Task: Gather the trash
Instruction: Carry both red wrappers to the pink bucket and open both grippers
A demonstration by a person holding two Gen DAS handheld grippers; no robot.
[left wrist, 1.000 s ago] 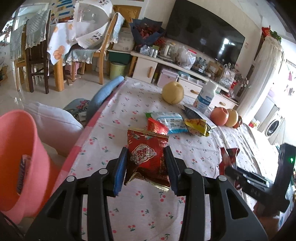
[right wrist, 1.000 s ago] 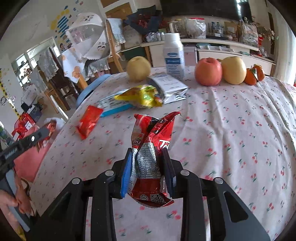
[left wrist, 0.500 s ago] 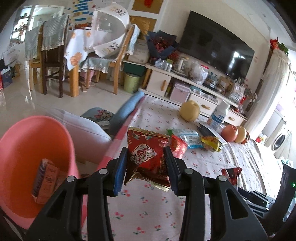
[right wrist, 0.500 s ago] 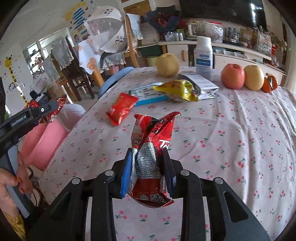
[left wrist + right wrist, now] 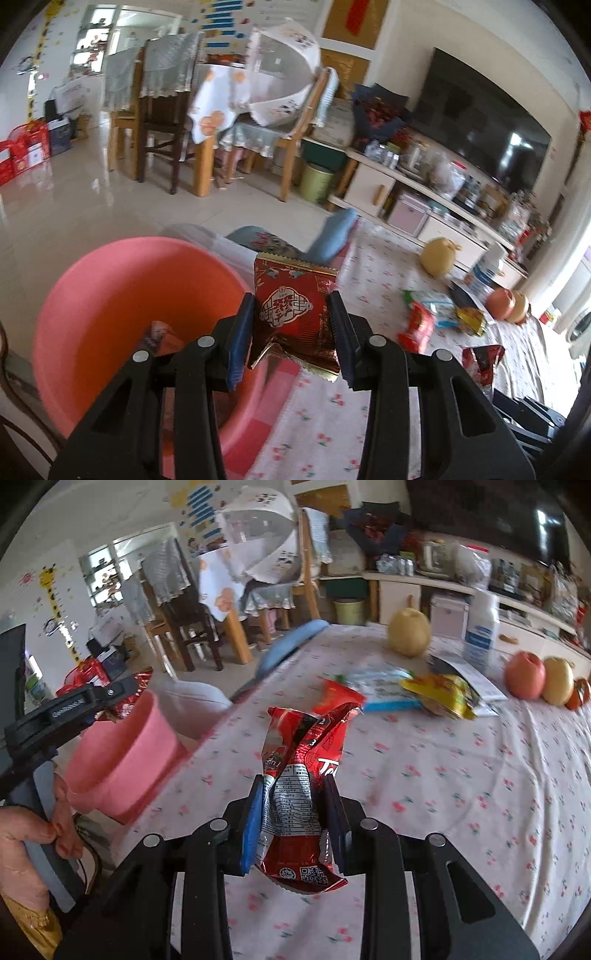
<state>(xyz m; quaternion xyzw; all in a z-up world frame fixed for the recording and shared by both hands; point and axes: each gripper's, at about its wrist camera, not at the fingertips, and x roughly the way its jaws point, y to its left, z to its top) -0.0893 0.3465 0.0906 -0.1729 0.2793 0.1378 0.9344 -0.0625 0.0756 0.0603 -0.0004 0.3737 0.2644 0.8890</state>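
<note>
My left gripper (image 5: 291, 332) is shut on a red and gold snack packet (image 5: 293, 314) and holds it above the right rim of the pink bin (image 5: 110, 295), which has a piece of trash (image 5: 162, 334) inside. My right gripper (image 5: 295, 816) is shut on a crumpled red wrapper (image 5: 299, 775) above the cherry-print tablecloth (image 5: 443, 794). The right wrist view shows the pink bin (image 5: 118, 760) off the table's left edge and the left gripper (image 5: 110, 694) over it. A small red packet (image 5: 338, 698), a blue-white packet (image 5: 380, 688) and a yellow wrapper (image 5: 439, 694) lie on the table.
A pear (image 5: 408, 635), a white bottle (image 5: 480, 624), an apple (image 5: 524, 675) and more fruit stand at the table's far side. A blue chair back (image 5: 288, 646) and a grey cushion (image 5: 195, 701) sit by the left edge. Dining chairs and a TV cabinet stand beyond.
My left gripper has swung left off the table with its packet, to above the pink bin. My right gripper has also moved left with its wrapper, bringing the bin closer in view.
</note>
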